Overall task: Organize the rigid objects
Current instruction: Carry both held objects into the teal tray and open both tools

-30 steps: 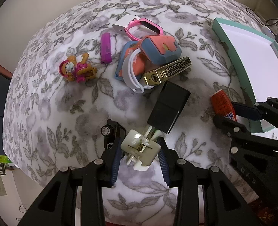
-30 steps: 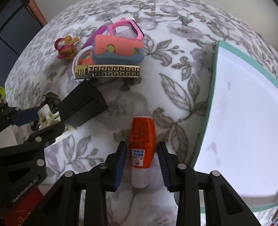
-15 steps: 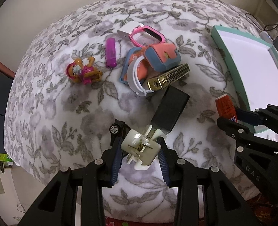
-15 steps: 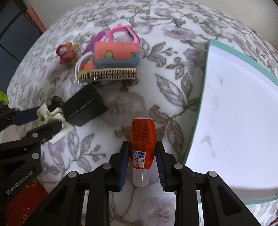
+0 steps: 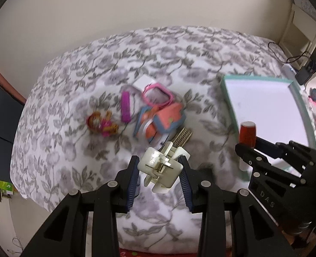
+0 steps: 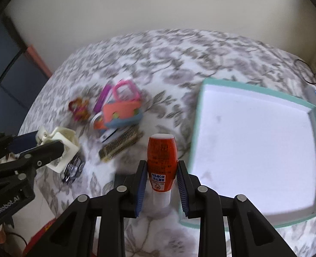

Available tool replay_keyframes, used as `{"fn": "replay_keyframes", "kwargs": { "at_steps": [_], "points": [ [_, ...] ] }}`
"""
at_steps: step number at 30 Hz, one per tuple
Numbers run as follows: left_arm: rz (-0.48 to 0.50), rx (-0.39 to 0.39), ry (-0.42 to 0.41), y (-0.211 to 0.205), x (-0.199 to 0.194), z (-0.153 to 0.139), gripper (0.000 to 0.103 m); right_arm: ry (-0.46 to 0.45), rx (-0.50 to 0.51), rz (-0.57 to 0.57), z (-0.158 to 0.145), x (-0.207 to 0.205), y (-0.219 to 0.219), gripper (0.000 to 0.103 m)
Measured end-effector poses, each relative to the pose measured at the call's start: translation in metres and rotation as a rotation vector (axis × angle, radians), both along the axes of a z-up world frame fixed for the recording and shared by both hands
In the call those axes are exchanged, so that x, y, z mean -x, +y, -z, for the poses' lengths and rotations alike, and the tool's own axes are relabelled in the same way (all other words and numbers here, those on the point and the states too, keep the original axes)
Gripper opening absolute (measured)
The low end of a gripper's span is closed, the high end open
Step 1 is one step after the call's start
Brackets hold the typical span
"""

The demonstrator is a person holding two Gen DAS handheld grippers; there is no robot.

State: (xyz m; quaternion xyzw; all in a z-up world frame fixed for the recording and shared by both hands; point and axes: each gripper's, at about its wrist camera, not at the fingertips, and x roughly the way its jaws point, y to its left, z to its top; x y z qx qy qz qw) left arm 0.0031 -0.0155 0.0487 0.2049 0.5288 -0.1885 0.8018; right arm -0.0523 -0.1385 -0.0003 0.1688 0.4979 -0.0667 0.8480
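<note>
Cream plastic clip (image 5: pixel 161 167) is pinched in your left tongs (image 5: pixel 160 176), held up above the floral bedspread (image 5: pixel 72 98). Your right tongs (image 6: pixel 161 181) are pinching the orange-red tube (image 6: pixel 162 160) low on its label, white cap end toward the camera, tube upright between the pads. It sits just left of the teal-rimmed tray (image 6: pixel 197 132), which lies on the right side of the bed with its white floor bare. On the far left of the bed is the loose pile: pink frame (image 5: pixel 156 95), purple stick (image 5: pixel 125 107), orange figurine (image 5: pixel 101 124), coral-and-blue case (image 5: pixel 168 120), gold patterned bar (image 6: pixel 119 146). Small toy car (image 6: pixel 72 169) lies near the left tongs. Both views are motion-blurred, so fine detail on the pile isn't readable.
</note>
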Motion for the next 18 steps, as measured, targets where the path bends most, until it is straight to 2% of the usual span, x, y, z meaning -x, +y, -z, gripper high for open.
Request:
{"fn": "replay_keyframes", "kwargs": {
  "at_steps": [9,10,18],
  "points": [
    [0.033,0.05,0.009,-0.06,0.0,0.0,0.038,-0.029,-0.015,0.187,-0.007,0.019,-0.058,0.029],
    [0.042,0.05,0.014,-0.067,0.001,0.002,0.038,-0.028,-0.023,0.205,-0.006,0.022,-0.065,0.026],
    [0.085,0.066,0.051,-0.11,0.01,0.016,0.038,0.003,-0.089,0.352,0.008,0.044,-0.118,0.023]
  ]
}}
